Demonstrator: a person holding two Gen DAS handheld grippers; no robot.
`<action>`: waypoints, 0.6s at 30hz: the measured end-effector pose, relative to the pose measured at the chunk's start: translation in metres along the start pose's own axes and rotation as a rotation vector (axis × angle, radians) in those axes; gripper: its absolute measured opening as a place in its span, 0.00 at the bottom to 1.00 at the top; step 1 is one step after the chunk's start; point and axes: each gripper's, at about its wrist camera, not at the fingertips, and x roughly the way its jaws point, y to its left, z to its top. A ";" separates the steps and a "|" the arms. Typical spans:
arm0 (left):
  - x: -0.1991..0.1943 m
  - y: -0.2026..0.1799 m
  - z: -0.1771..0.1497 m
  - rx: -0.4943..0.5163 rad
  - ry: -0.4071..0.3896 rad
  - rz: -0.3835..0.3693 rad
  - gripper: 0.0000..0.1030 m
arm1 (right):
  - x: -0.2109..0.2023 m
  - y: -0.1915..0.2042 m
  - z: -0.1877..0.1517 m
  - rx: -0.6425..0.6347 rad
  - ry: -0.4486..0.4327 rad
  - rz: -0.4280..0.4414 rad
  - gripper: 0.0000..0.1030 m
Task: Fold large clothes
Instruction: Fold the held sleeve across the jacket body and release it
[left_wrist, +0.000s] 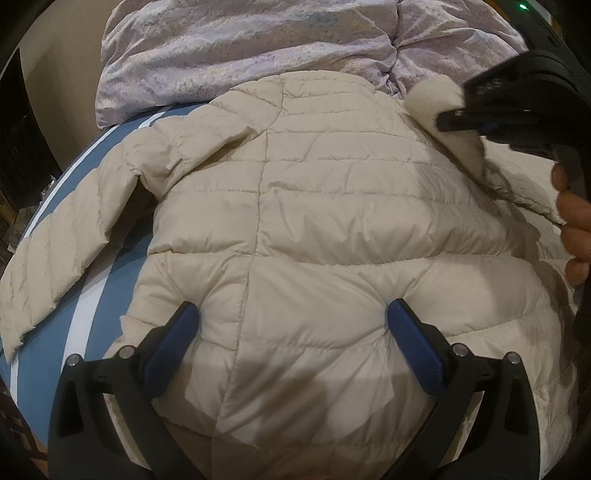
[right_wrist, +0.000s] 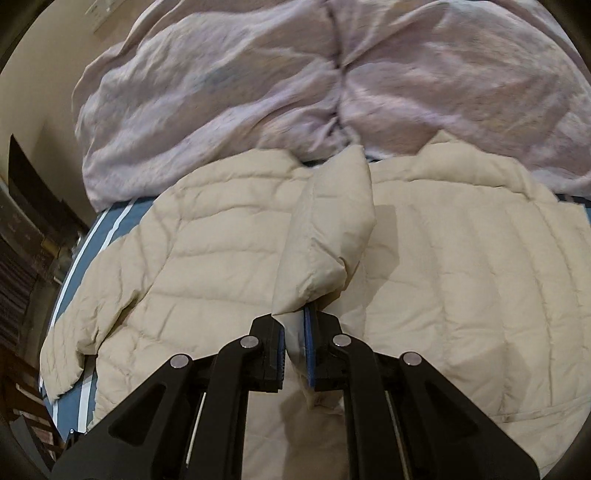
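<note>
The cream quilted down jacket (left_wrist: 295, 206) lies back-up on the striped bed. The right gripper (right_wrist: 293, 325), pinching the sleeve cuff (right_wrist: 325, 251), carries it over the back: the sleeve-fold step. The left gripper (left_wrist: 293, 314), jaws wide, presses the hem just ahead. Next comes laying the sleeve flat, I judge.

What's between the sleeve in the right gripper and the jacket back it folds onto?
Nothing visible. The right gripper holds the sleeve over the jacket, whose back lies bare. The left gripper is open, pressed on the hem, clear of the fold path.
</note>
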 end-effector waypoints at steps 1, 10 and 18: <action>0.000 0.000 0.000 -0.001 0.000 -0.001 0.98 | 0.003 0.004 -0.001 -0.007 0.014 0.003 0.13; 0.000 0.000 0.000 -0.004 0.002 -0.006 0.98 | -0.041 0.012 0.001 -0.047 -0.119 0.091 0.53; 0.000 0.000 0.000 -0.004 0.002 -0.006 0.98 | -0.006 -0.055 -0.009 0.057 -0.080 -0.213 0.56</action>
